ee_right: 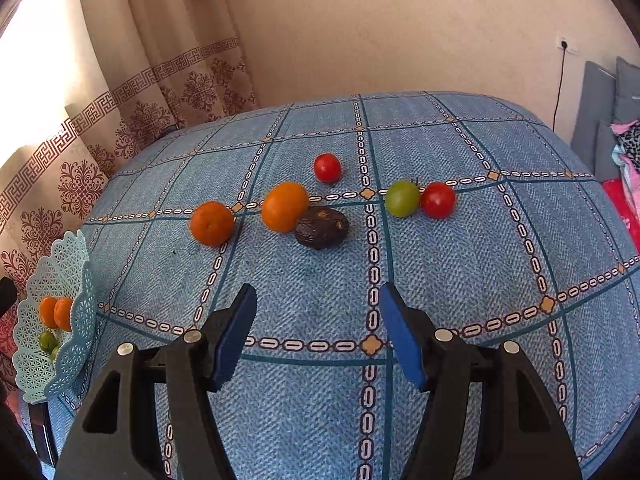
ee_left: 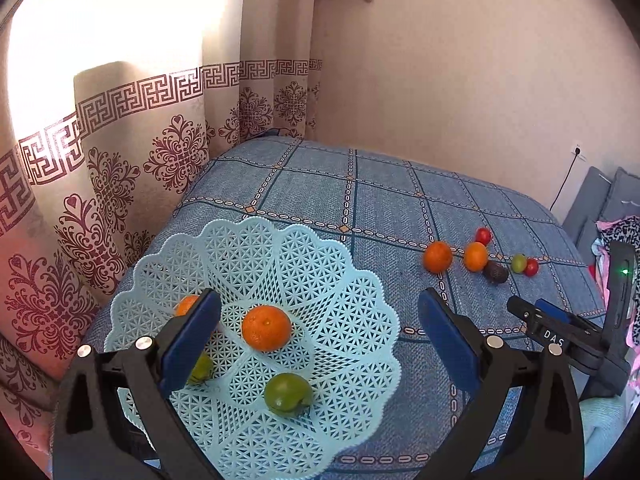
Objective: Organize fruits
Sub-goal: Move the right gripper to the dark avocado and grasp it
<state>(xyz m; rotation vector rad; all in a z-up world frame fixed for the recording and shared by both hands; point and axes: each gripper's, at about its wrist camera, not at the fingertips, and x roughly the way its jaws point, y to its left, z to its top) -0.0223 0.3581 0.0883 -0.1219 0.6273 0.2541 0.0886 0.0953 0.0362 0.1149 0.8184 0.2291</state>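
Left gripper (ee_left: pixel 320 344) spread wide over the basket (ee_left: pixel 360 300) at the table's left edge, holding nothing. Mid-table — oranges (ee_right: pixel 211 223), avocado (ee_right: pixel 321 227), tomatoes (ee_right: pixel 437 199). Firm oranges: grip across the middle. Soft, slippery tomatoes — squeeze lightly. Right gripper (ee_right: pixel 318 336) apart, empty.

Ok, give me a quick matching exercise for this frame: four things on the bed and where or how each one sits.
Things:
1. avocado
2. green tomato
3. basket
4. right gripper

States:
A. touching a red tomato
B. open, holding nothing
C. holds oranges and green fruit
D. beside an orange on the bedspread

Pairs: 1-D, 2-A, 3-C, 4-B
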